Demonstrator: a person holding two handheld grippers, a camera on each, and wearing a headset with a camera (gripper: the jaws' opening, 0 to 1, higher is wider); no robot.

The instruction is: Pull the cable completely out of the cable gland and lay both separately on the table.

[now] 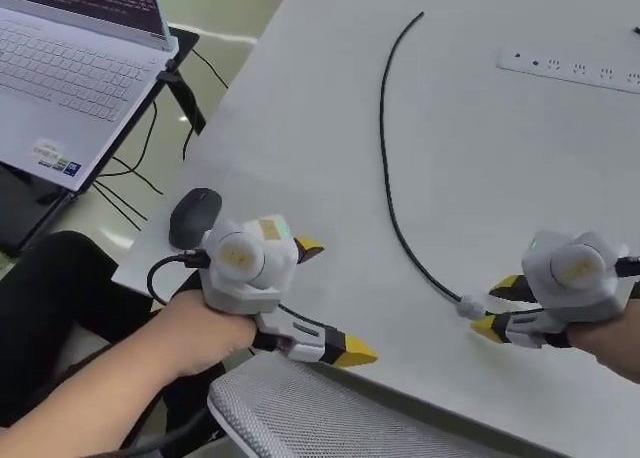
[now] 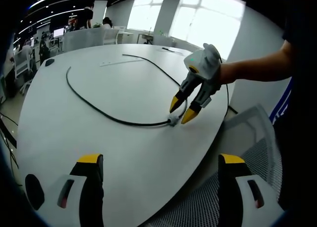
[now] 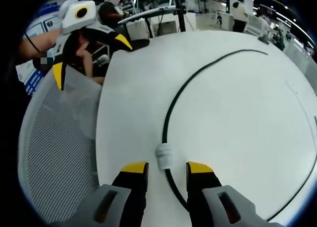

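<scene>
I hold my right hand-held gripper (image 1: 497,308), jaws parted and empty, just short of the small white plastic cable gland (image 1: 470,305) on the long black cable (image 1: 385,148) by the white counter's (image 1: 300,108) near edge, lined up to clamp it; my left hand-held gripper (image 1: 335,300) waits wide off that edge.

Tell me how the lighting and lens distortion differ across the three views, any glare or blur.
Head view: soft even light, faint shadows, cable crisp on the white table. Left gripper view: windows blown out, fisheye bows the table's edge. Right gripper view: strong fisheye curve, cable gland sharp, no glare on it.
</scene>
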